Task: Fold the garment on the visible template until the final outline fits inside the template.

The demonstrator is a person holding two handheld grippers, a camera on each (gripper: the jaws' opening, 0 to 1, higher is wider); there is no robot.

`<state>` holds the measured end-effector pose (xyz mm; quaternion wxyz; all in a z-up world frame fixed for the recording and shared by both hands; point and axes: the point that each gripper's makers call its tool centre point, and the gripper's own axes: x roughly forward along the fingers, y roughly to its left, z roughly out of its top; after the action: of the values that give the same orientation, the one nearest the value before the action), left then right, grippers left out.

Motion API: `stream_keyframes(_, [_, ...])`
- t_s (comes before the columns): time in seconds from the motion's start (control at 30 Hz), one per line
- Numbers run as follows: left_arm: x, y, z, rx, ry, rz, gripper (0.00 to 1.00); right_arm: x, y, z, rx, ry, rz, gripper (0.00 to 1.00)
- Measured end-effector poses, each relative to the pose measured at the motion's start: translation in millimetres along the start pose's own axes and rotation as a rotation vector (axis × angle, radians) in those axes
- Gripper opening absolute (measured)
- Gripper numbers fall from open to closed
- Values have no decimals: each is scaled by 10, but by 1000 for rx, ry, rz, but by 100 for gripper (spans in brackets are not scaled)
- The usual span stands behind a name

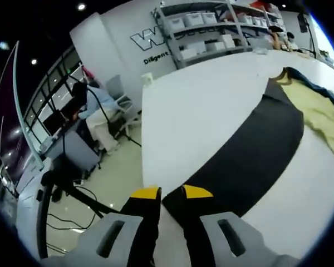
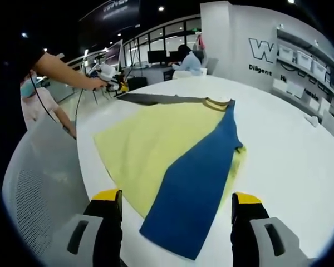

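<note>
A yellow garment (image 2: 145, 150) lies flat on the round white table (image 2: 289, 161), with a blue part (image 2: 200, 178) laid diagonally over it and its collar (image 2: 214, 103) at the far end. My right gripper (image 2: 177, 197) is open wide, its jaws either side of the blue part's near end. A black template sheet (image 1: 267, 144) lies beside the garment (image 1: 323, 111) and shows as a dark strip (image 2: 156, 99). My left gripper (image 1: 171, 192) is shut at the template's near corner by the table edge; whether it pinches the sheet is unclear. A hand holds this left gripper (image 2: 108, 80).
The table edge (image 1: 143, 144) drops to the floor on the left, where a person sits at a desk (image 1: 94, 105). Storage shelves (image 1: 211, 28) stand behind. A white mesh chair (image 2: 39, 183) stands close to the table's near edge.
</note>
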<state>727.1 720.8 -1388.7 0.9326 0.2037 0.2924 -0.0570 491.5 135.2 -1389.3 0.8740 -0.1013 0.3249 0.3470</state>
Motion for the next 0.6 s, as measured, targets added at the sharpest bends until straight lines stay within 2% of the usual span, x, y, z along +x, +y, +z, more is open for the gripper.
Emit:
stream_keyframes(0.2, [-31, -98, 64, -24, -26, -48, 30, 5, 23, -21, -6, 0, 8, 76])
stream_keyframes(0.4, [-152, -207, 114, -40, -39, -92, 41, 1, 46, -3, -3, -15, 13, 76])
stream_keyframes(0.47, [-198, -287, 115, -51, -40, -131, 49, 0, 53, -1, -1, -18, 16, 76])
stream_keyframes(0.53, [-241, -322, 102, -56, -37, -142, 56, -2, 63, 4, -5, -22, 19, 76])
stream_keyframes(0.6, [-281, -364, 87, -55, -35, -158, 59, -4, 73, 10, -3, -26, 21, 76])
